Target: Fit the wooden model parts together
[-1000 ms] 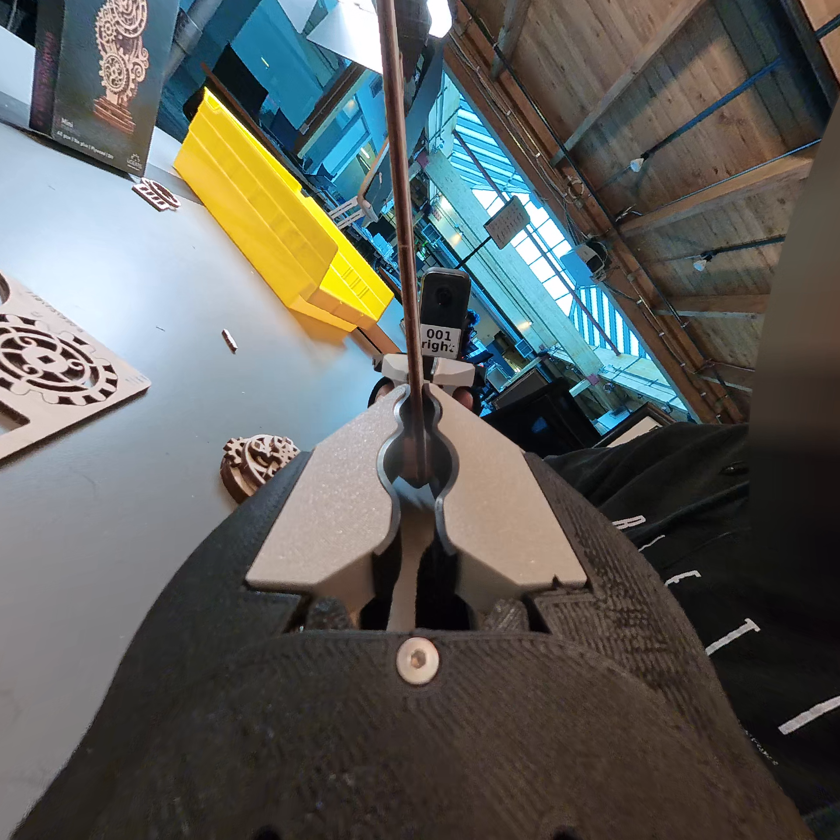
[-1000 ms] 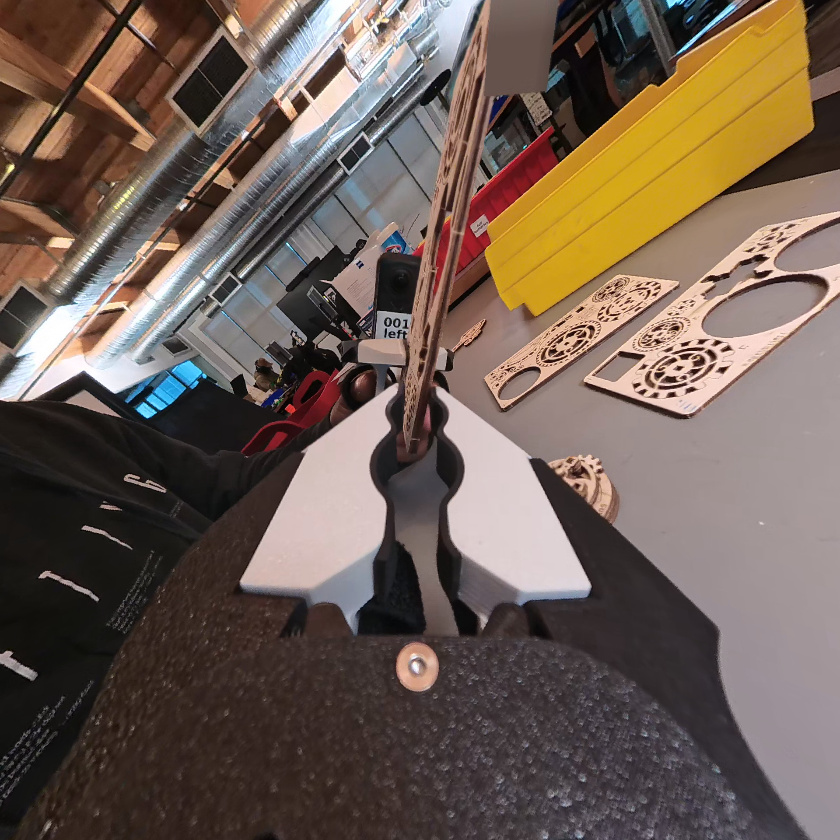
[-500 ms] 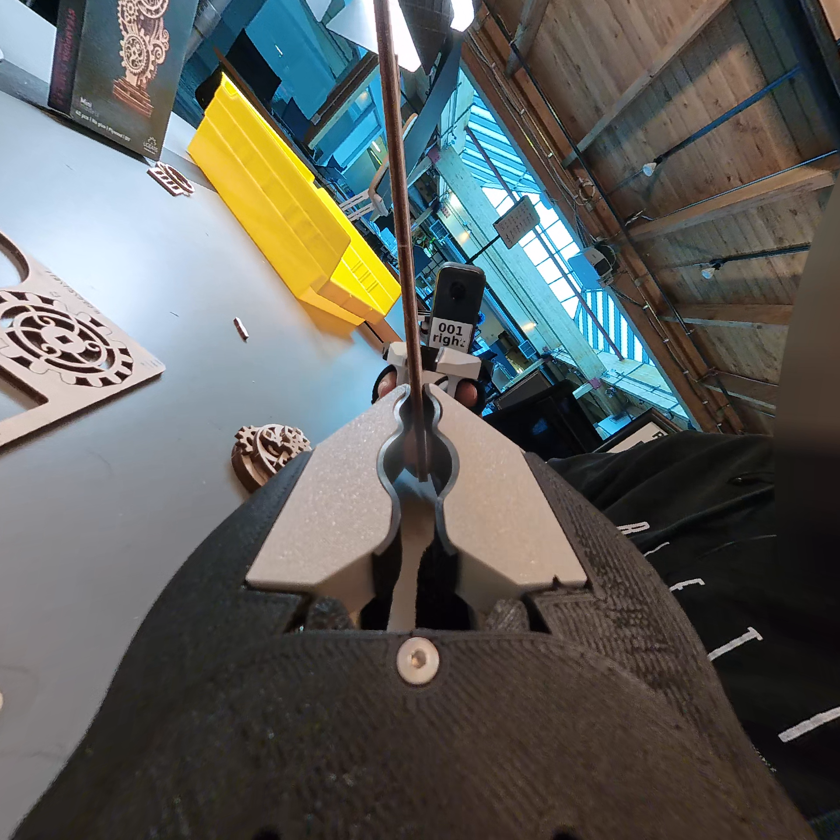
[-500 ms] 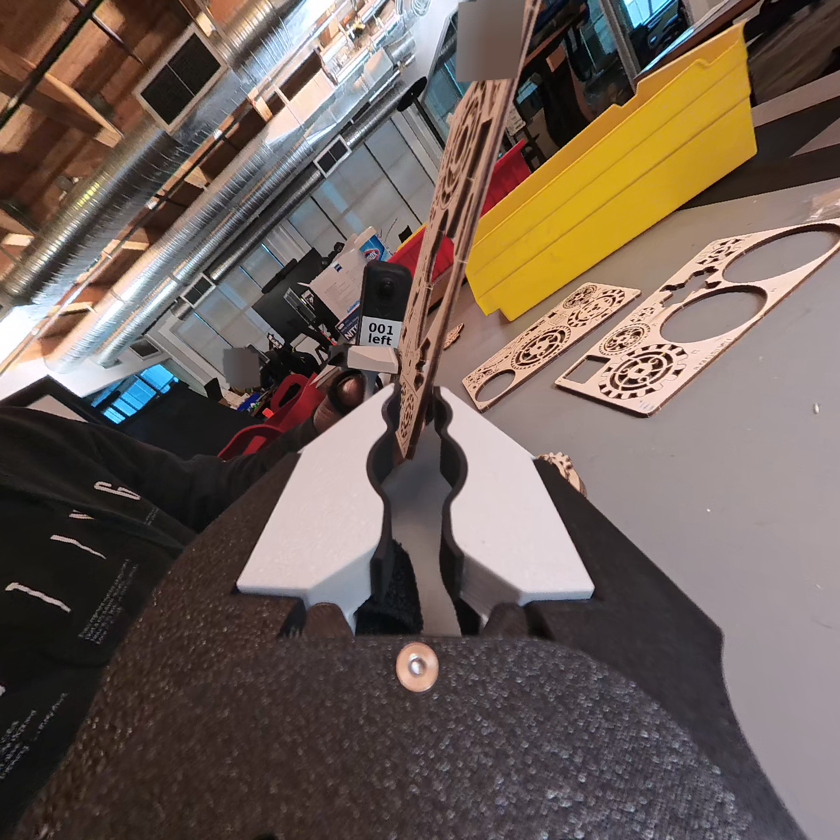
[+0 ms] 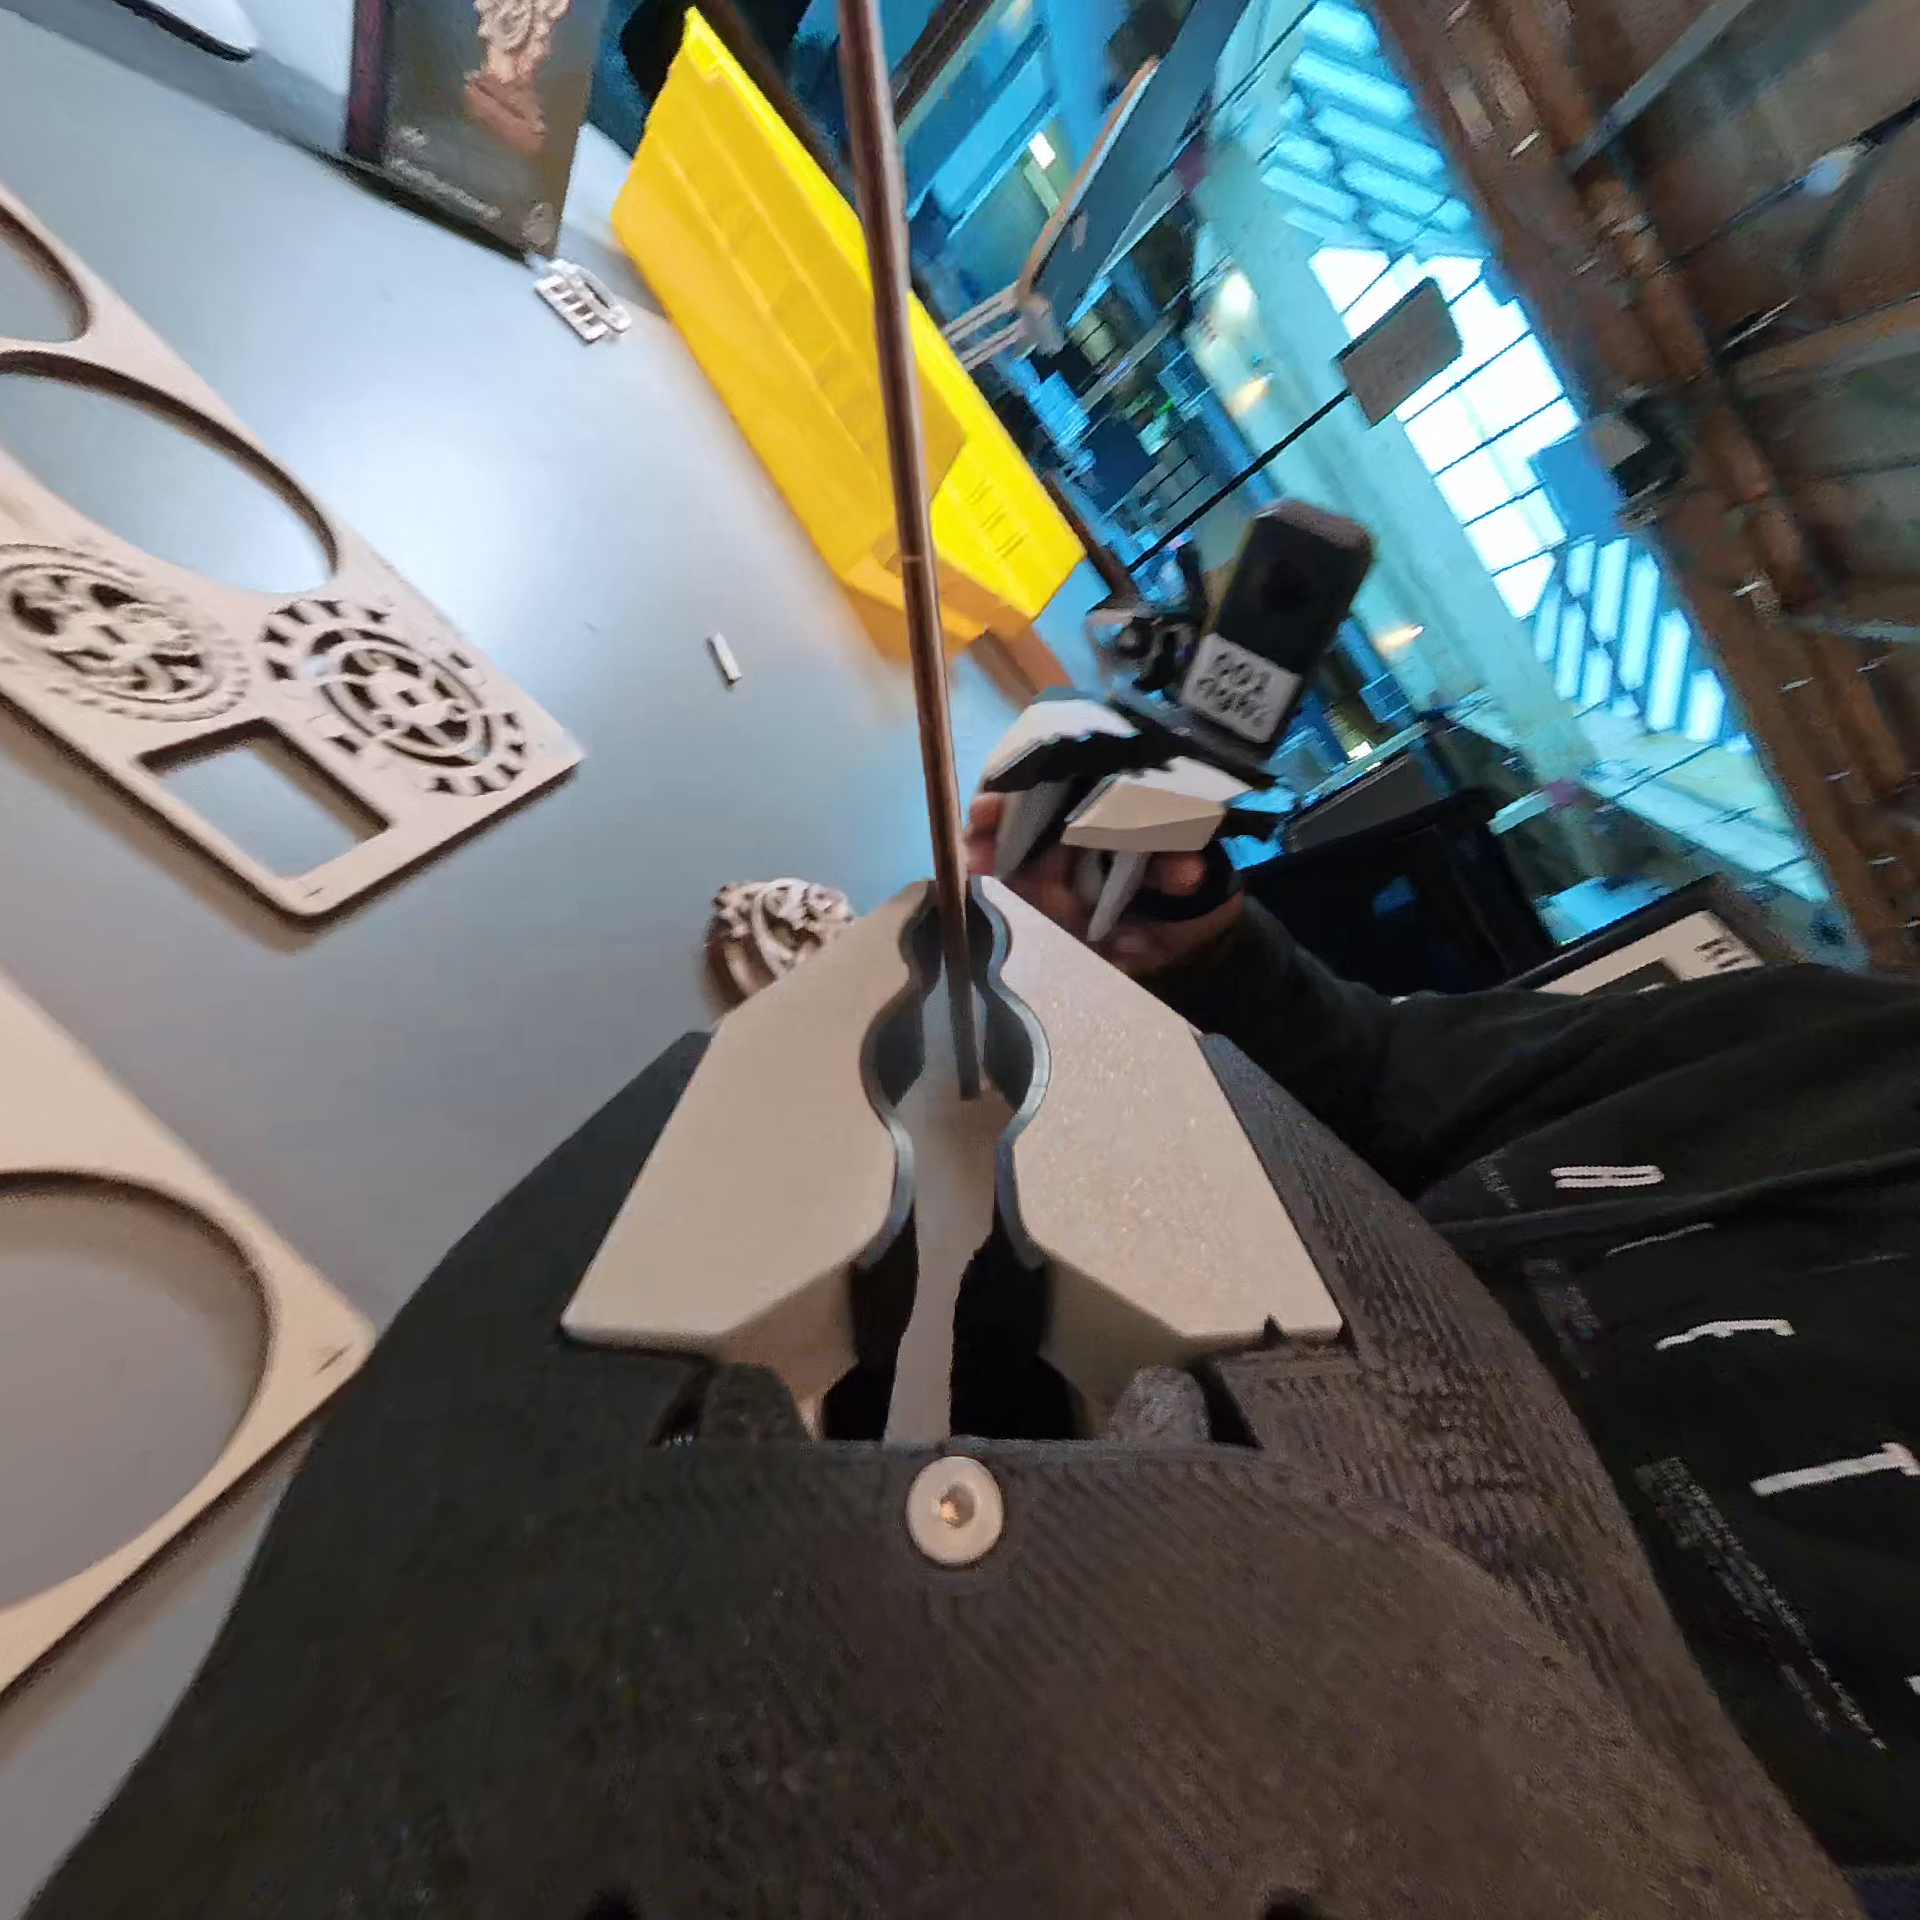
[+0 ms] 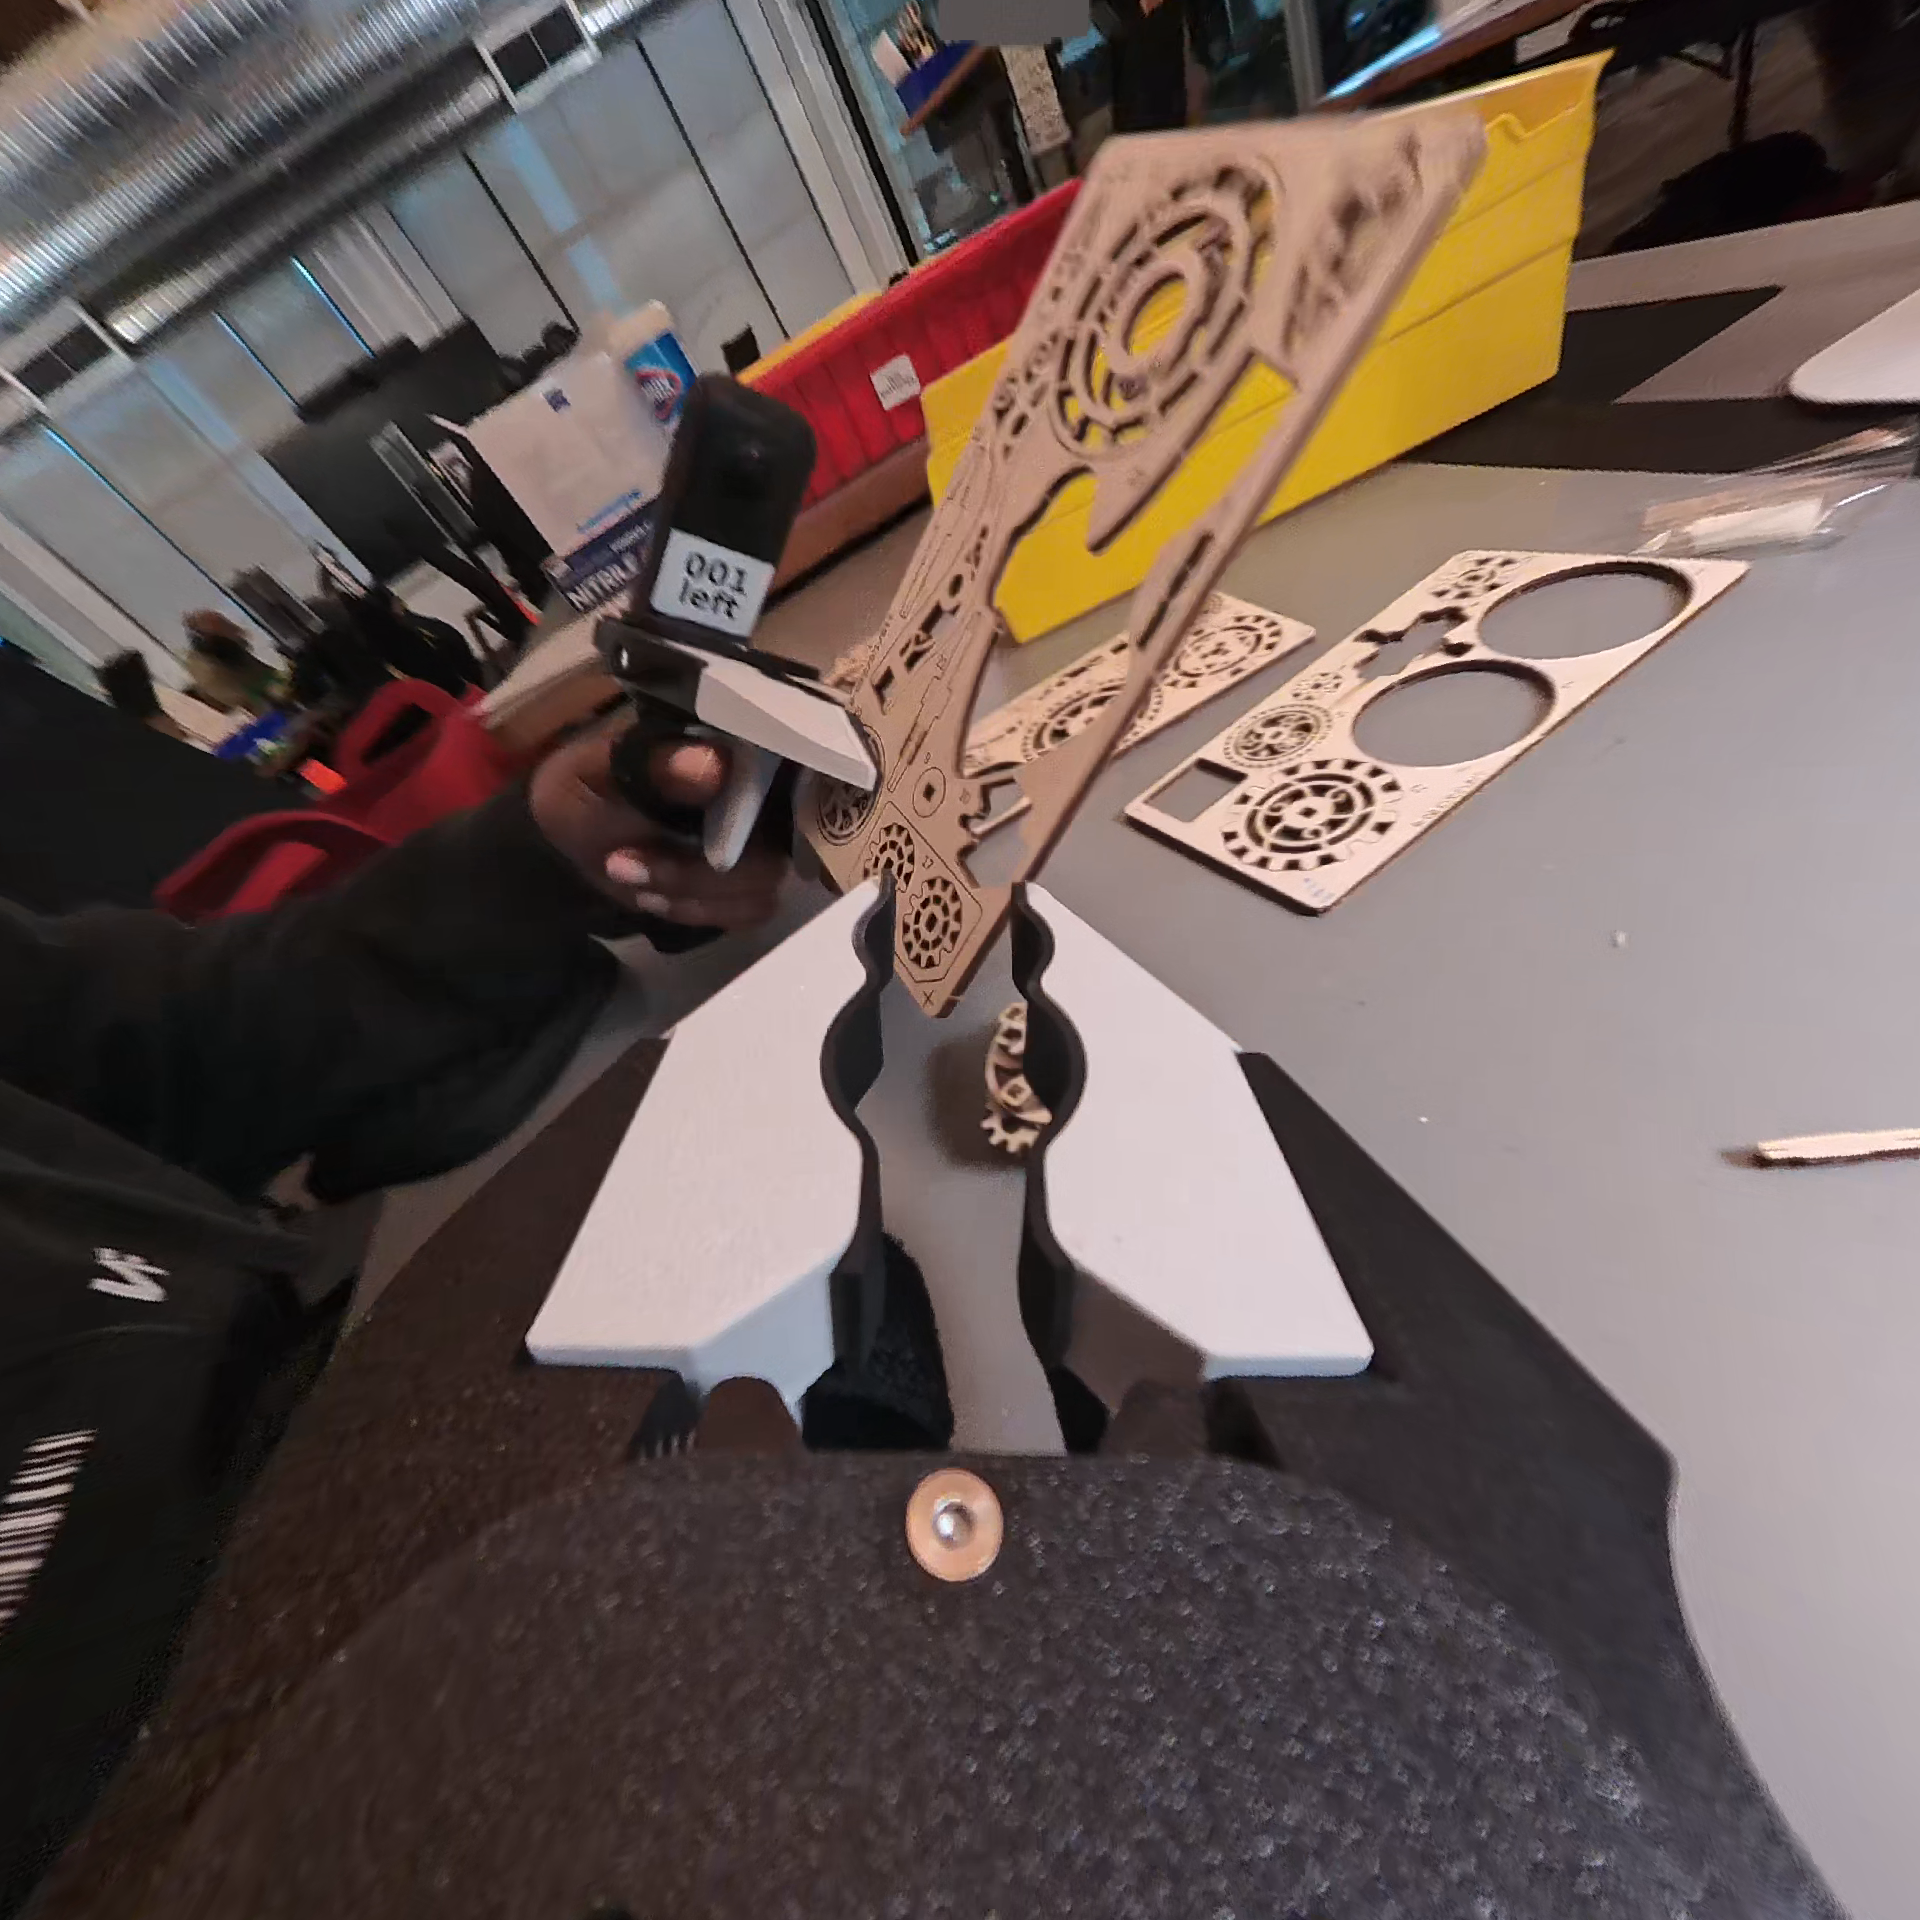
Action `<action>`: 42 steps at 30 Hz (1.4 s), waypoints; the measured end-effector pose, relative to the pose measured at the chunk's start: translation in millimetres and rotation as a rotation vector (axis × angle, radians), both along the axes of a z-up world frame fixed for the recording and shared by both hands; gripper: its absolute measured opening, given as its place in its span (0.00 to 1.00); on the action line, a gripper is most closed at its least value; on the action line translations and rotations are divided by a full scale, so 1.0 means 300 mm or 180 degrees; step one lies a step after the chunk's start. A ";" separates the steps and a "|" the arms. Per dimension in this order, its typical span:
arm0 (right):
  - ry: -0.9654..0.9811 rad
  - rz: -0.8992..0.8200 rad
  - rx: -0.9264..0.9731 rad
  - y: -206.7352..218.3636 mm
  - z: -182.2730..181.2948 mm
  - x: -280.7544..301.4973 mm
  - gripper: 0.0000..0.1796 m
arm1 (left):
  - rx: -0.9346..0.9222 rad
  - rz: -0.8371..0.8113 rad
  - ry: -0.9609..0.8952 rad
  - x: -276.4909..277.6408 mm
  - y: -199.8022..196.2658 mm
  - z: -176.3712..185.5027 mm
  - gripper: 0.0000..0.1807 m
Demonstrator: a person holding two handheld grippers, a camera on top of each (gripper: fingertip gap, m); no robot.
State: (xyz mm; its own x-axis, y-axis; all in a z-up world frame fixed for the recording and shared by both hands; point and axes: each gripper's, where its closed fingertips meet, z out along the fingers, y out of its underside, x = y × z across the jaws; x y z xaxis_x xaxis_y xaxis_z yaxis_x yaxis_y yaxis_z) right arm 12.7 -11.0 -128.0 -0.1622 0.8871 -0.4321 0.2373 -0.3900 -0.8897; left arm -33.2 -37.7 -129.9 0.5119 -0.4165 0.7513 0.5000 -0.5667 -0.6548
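Your left gripper (image 5: 954, 940) has its jaws pressed together on the lower edge of the wooden sheet (image 5: 902, 436), which stands edge-on and rises steeply out of the top of the left wrist view. Your right gripper (image 6: 948, 909) has its jaws apart, and the sheet's bottom corner (image 6: 940, 925) sits in the gap between them; whether it touches either jaw cannot be told. Just behind that corner, a small round gear assembly (image 6: 1013, 1091) rests on the grey worktop (image 6: 1558, 1039), seen between the spread jaws. Right of the sheet, beyond the gear assembly, two flat cut-out sheets lie on the worktop: the nearer one (image 6: 1455, 707) has two large round holes, and the farther one (image 6: 1195, 675) lies beside it, partly hidden by the held sheet. A thin pale strip (image 6: 1839, 1146) lies to the right of the gear assembly. Behind the flat sheets stands a long yellow bin (image 6: 1455, 291), and past the sheet's left side a red bin (image 6: 883, 353). In the left wrist view a dark box (image 5: 468, 114) stands upright beside the yellow bin, well behind the held sheet.
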 end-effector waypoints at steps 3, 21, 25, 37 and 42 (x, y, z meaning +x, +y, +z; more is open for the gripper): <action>-0.0065 -0.0049 0.0242 0.004 -0.006 0.003 0.11 | -0.0061 0.0046 0.0195 -0.038 -0.006 -0.016 0.01; 0.0277 0.0236 -0.0616 -0.089 0.065 -0.011 0.08 | 0.0636 -0.0325 0.0068 0.144 -0.041 0.083 0.01; 0.0264 0.0298 -0.0587 -0.098 0.082 0.008 0.05 | 0.0680 -0.0332 0.0087 0.163 -0.044 0.096 0.01; 0.0079 0.0117 -0.0448 -0.045 0.098 0.173 0.06 | 0.0498 -0.0615 -0.0206 0.329 0.007 0.104 0.01; -0.0004 0.0095 -0.0619 -0.043 0.074 0.194 0.06 | 0.0296 -0.0715 0.0181 0.312 -0.017 0.077 0.01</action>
State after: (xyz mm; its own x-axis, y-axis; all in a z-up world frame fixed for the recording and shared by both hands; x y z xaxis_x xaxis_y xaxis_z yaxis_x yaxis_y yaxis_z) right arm 71.0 -23.8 -105.7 -0.1865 0.7818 -0.5950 0.2525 -0.5472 -0.7980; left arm 60.5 -42.7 -106.9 0.4390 -0.5906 0.6771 0.3293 -0.5955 -0.7328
